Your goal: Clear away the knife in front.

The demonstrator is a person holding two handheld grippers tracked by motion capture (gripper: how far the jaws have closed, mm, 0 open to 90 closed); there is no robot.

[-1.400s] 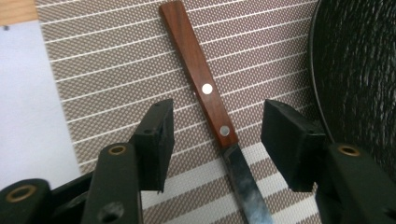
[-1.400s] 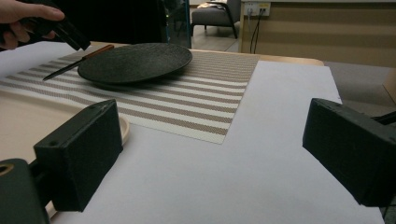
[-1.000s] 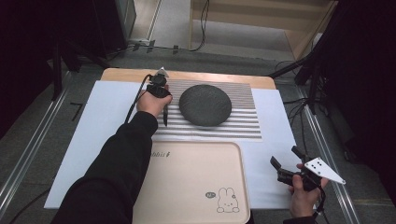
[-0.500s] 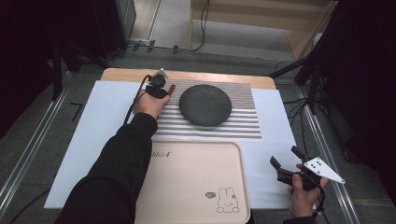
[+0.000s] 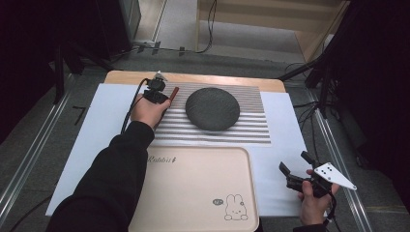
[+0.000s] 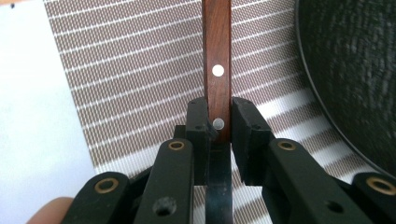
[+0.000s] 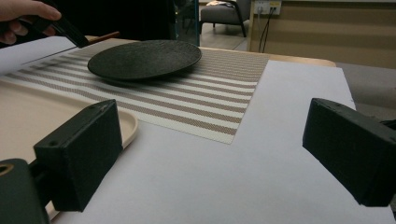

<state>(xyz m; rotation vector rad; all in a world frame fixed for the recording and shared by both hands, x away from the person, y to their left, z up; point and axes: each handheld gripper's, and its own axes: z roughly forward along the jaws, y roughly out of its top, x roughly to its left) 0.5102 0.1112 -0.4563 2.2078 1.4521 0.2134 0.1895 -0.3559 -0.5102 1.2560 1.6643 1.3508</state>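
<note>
My left gripper (image 5: 157,92) is at the far left of the striped placemat (image 5: 251,130), just left of the dark round plate (image 5: 212,108). Its jaws have just been closing and now clamp a knife by its wooden handle (image 6: 217,56), which has pale rivets; the handle's end (image 5: 173,91) sticks out toward the plate. In the left gripper view the left gripper (image 6: 219,112) pinches the handle from both sides, with a dark blade running back under it. My right gripper (image 5: 295,174) rests open at the near right on the white sheet, nothing between its jaws (image 7: 229,144).
A beige tray (image 5: 193,193) with a rabbit drawing lies at the near middle. The white sheet (image 5: 106,125) covers the table under the placemat. The plate (image 7: 144,58) stands ahead of the right gripper, and the tray's rim (image 7: 126,123) is at that view's left.
The left hand has shifted a little up and away toward the table's far left edge, carrying the knife. The knife no longer lies on the placemat. The right gripper has not moved.
</note>
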